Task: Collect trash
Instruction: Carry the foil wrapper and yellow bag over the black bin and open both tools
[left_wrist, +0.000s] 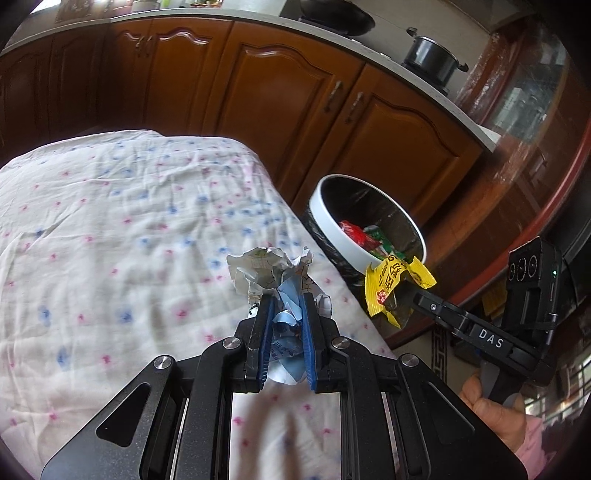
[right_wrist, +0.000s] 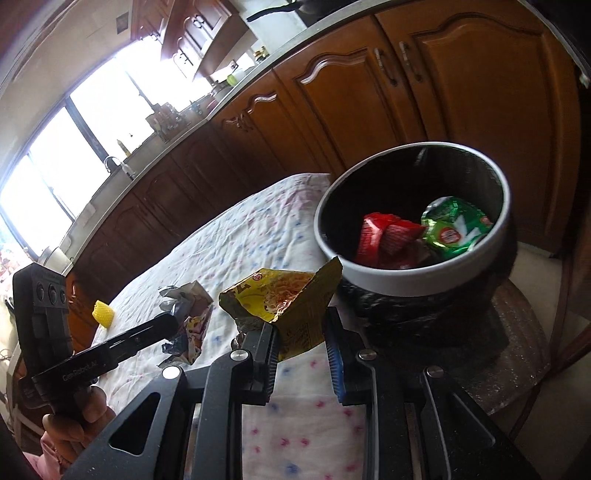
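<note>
Both grippers: black metal frames w/ silver round screws, blue ribbed pads (left_wrist: 266, 332) inside fingers. Right gripper (left_wrist: 400, 295) body marked "DAS", green LED behind. Bare-skinned hand (left_wrist: 495, 417), pink sleeve (right_wrist: 51, 456).

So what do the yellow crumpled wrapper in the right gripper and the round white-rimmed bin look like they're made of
The yellow crumpled wrapper looks like printed plastic film with a foil lining: it is glossy, holds sharp creases and shows silvery at its torn edge. The round white-rimmed bin looks like smooth matte plastic at the rim, probably lined with a thin, wrinkled black plastic bag.
</note>
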